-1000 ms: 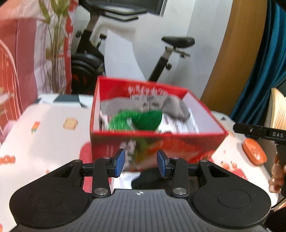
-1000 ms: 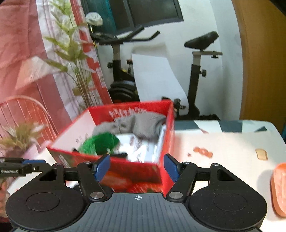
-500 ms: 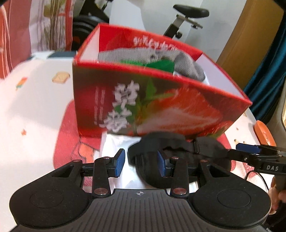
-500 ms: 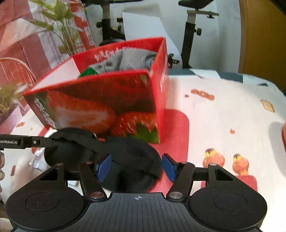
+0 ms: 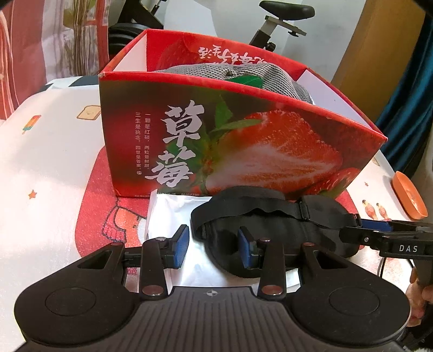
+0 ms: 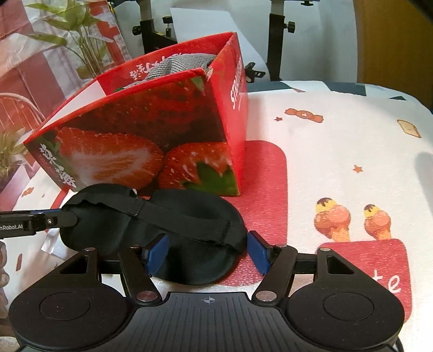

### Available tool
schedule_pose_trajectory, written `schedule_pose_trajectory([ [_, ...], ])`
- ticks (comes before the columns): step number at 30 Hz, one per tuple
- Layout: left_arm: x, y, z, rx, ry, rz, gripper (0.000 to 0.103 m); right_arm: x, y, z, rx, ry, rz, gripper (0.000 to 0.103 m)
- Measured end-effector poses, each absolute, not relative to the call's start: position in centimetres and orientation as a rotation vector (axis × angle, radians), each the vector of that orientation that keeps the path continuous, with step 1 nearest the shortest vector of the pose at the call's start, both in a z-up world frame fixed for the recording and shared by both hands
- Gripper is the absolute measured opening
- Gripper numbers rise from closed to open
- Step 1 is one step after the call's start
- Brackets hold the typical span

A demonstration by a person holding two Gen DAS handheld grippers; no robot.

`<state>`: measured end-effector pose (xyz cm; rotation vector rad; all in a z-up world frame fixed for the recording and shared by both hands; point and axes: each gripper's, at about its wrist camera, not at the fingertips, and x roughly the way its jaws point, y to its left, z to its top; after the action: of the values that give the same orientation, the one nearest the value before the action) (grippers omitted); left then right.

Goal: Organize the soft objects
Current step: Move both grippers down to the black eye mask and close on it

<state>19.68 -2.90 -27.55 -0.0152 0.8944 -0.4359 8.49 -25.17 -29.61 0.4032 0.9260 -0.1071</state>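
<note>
A black padded eye mask point(image 5: 270, 216) with an elastic strap lies on the table in front of the red strawberry box point(image 5: 230, 140); it also shows in the right wrist view point(image 6: 162, 224). My left gripper point(image 5: 213, 242) is open, its jaws astride the mask's left end. My right gripper point(image 6: 207, 251) is open, its jaws astride the mask's right end. The box point(image 6: 151, 135) holds a grey knitted item point(image 5: 243, 73) and something green point(image 5: 249, 80).
A white plastic packet point(image 5: 173, 214) lies under the mask's left end. An orange dish point(image 5: 410, 195) sits at the table's right edge. An exercise bike point(image 5: 273, 24) and a plant point(image 6: 81, 46) stand behind the table.
Both grippers have dropped from above the box down to the table in front of it and closed in on the eye mask. Both stay open.
</note>
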Motion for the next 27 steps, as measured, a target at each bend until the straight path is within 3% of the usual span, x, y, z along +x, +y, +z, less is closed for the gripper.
schedule_pose_trajectory([
  [10, 19.5, -2.9, -27.7, -0.022, 0.886, -0.426, 0.041, 8.6, -25.8, -29.8, 0.453, 0.912, -0.102, 0.062],
  [12, 19.4, -2.9, -27.6, -0.024, 0.885, -0.426, 0.041, 8.6, -26.0, -29.7, 0.48, 0.906, -0.103, 0.059],
  [16, 19.4, -2.8, -27.6, -0.023, 0.886, -0.425, 0.041, 8.2, -26.2, -28.9, 0.518, 0.849, -0.089, 0.039],
  [27, 19.3, -2.7, -27.6, -0.033, 0.884, -0.422, 0.041, 8.5, -26.0, -28.3, 0.551, 0.81, -0.032, 0.037],
])
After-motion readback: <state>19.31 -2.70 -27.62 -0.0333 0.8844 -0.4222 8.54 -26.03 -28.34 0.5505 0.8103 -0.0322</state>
